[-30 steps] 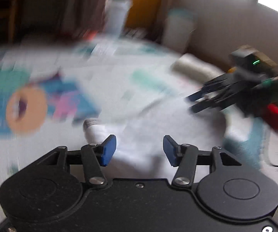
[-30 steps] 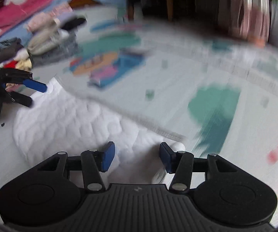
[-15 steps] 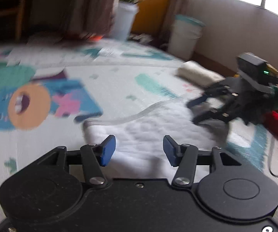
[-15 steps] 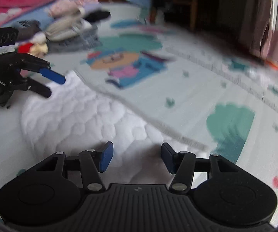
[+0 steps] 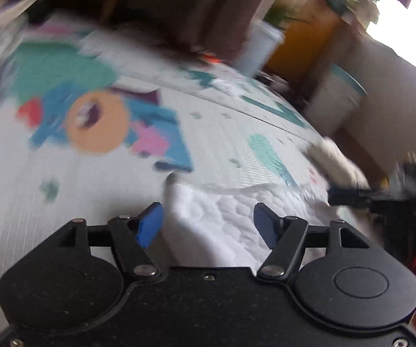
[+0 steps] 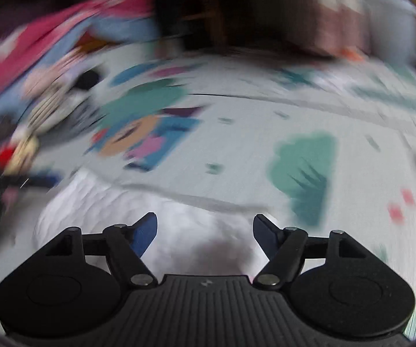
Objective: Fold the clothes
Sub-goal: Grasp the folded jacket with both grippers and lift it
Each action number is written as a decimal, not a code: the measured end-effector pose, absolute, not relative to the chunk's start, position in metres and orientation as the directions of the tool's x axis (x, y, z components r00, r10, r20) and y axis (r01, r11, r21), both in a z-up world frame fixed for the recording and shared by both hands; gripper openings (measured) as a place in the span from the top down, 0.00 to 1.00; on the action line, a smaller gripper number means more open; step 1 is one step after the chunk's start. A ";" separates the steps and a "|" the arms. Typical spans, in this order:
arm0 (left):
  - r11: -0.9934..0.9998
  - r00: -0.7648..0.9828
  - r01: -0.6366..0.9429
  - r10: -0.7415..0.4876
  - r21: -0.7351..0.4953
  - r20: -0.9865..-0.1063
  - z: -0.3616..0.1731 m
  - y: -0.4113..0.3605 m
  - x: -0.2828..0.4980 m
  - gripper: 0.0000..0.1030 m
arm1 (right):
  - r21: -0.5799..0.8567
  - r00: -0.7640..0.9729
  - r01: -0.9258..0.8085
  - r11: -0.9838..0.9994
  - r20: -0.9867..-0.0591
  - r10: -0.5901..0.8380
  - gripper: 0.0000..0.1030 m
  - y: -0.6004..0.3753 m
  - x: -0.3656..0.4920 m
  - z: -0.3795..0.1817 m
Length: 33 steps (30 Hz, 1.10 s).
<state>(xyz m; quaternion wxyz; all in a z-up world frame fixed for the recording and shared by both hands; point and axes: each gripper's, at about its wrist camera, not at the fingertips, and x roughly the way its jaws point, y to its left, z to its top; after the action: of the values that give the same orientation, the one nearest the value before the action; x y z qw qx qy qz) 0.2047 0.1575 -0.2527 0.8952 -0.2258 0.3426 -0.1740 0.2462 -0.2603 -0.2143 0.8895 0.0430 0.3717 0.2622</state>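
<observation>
A white quilted garment (image 5: 225,217) lies flat on a patterned play mat (image 5: 222,133). My left gripper (image 5: 208,227) is open just above the garment's near edge, with nothing between its blue pads. My right gripper (image 6: 205,232) is open over the opposite end of the same garment (image 6: 115,211), also empty. The right gripper shows blurred at the right of the left wrist view (image 5: 381,196). The left gripper shows as a dark blur at the left of the right wrist view (image 6: 11,182). Both views are motion-blurred.
A rolled white cloth (image 5: 335,159) lies on the mat at the far right. A pile of clothes (image 6: 51,95) and pink bedding (image 6: 43,43) sit at the far left. A white bin (image 5: 335,98), a plant pot (image 5: 263,49) and dark furniture stand beyond the mat.
Both grippers have opened wider. Both cameras are swinging, so the scene has shifted and blurred. The garment stays flat on the mat.
</observation>
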 end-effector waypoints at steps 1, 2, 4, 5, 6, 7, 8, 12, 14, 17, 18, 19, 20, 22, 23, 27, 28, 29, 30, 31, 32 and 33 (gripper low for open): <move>0.814 0.689 0.111 -0.476 -0.570 -0.546 -0.256 0.162 0.204 0.32 | 0.312 0.584 -0.378 0.872 -0.650 0.486 0.29 -0.270 0.248 -0.220; 0.793 0.677 0.076 -0.487 -0.605 -0.553 -0.260 0.165 0.203 0.31 | 0.350 0.581 -0.320 0.880 -0.662 0.474 0.29 -0.280 0.250 -0.227; 0.742 0.649 0.028 -0.523 -0.670 -0.552 -0.268 0.167 0.203 0.31 | 0.361 0.562 -0.284 0.888 -0.688 0.459 0.28 -0.286 0.251 -0.237; 0.709 0.641 -0.003 -0.540 -0.705 -0.545 -0.273 0.168 0.204 0.31 | 0.368 0.547 -0.286 0.885 -0.695 0.466 0.28 -0.285 0.252 -0.241; 0.676 0.638 -0.041 -0.549 -0.736 -0.540 -0.278 0.170 0.206 0.31 | 0.397 0.522 -0.292 0.870 -0.697 0.493 0.29 -0.284 0.254 -0.246; 0.644 0.635 -0.077 -0.557 -0.761 -0.535 -0.283 0.171 0.208 0.31 | 0.432 0.502 -0.290 0.854 -0.691 0.520 0.29 -0.285 0.254 -0.250; 0.629 0.630 -0.096 -0.561 -0.771 -0.537 -0.286 0.170 0.210 0.31 | 0.466 0.480 -0.283 0.839 -0.688 0.544 0.30 -0.283 0.256 -0.256; 0.610 0.572 -0.119 -0.603 -0.783 -0.557 -0.297 0.155 0.215 0.43 | 0.526 0.414 -0.285 0.802 -0.687 0.597 0.64 -0.273 0.255 -0.268; 0.596 0.539 -0.107 -0.638 -0.796 -0.550 -0.298 0.152 0.214 0.45 | 0.589 0.385 -0.213 0.779 -0.682 0.621 0.65 -0.279 0.245 -0.271; 0.571 0.467 -0.115 -0.691 -0.813 -0.552 -0.300 0.156 0.206 0.51 | 0.660 0.349 -0.111 0.743 -0.674 0.651 0.65 -0.295 0.209 -0.278; 0.573 0.440 -0.100 -0.707 -0.813 -0.553 -0.299 0.158 0.204 0.51 | 0.683 0.339 -0.085 0.725 -0.665 0.666 0.65 -0.302 0.193 -0.281; 0.603 0.437 -0.063 -0.700 -0.796 -0.565 -0.294 0.159 0.201 0.51 | 0.687 0.345 -0.084 0.722 -0.660 0.668 0.63 -0.307 0.180 -0.281; 0.643 0.462 -0.014 -0.675 -0.766 -0.575 -0.286 0.159 0.196 0.50 | 0.670 0.376 -0.098 0.735 -0.659 0.651 0.56 -0.312 0.166 -0.279; 0.673 0.483 0.025 -0.655 -0.739 -0.581 -0.280 0.159 0.192 0.39 | 0.647 0.439 -0.091 0.757 -0.656 0.614 0.40 -0.319 0.151 -0.276; 0.672 0.482 0.025 -0.656 -0.740 -0.580 -0.280 0.159 0.191 0.38 | 0.646 0.466 -0.075 0.760 -0.651 0.599 0.37 -0.322 0.145 -0.276; 0.697 0.493 0.039 -0.637 -0.716 -0.593 -0.282 0.151 0.188 0.37 | 0.659 0.487 -0.102 0.745 -0.620 0.615 0.39 -0.315 0.147 -0.282; 0.696 0.495 0.029 -0.634 -0.718 -0.594 -0.283 0.150 0.187 0.41 | 0.669 0.483 -0.114 0.735 -0.609 0.629 0.46 -0.311 0.150 -0.283; 0.691 0.493 0.018 -0.635 -0.723 -0.595 -0.285 0.150 0.187 0.47 | 0.673 0.474 -0.127 0.729 -0.604 0.640 0.56 -0.305 0.152 -0.283; 0.670 0.469 0.000 -0.656 -0.743 -0.591 -0.288 0.150 0.186 0.65 | 0.677 0.465 -0.139 0.723 -0.600 0.651 0.56 -0.300 0.154 -0.283; 0.668 0.468 -0.016 -0.653 -0.744 -0.596 -0.291 0.149 0.183 0.64 | 0.681 0.466 -0.131 0.721 -0.600 0.651 0.56 -0.297 0.152 -0.286; 0.665 0.464 -0.031 -0.652 -0.746 -0.600 -0.293 0.147 0.180 0.64 | 0.685 0.468 -0.121 0.719 -0.599 0.650 0.59 -0.295 0.151 -0.288; 0.661 0.450 -0.040 -0.657 -0.749 -0.604 -0.293 0.145 0.180 0.66 | 0.702 0.473 -0.100 0.705 -0.590 0.655 0.66 -0.298 0.148 -0.291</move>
<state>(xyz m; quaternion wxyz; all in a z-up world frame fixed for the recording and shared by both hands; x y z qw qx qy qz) 0.1798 0.1450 -0.2931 0.7718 -0.3596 0.4848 -0.2000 0.1482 -0.2984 -0.2910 0.8025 0.3038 0.4565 0.2353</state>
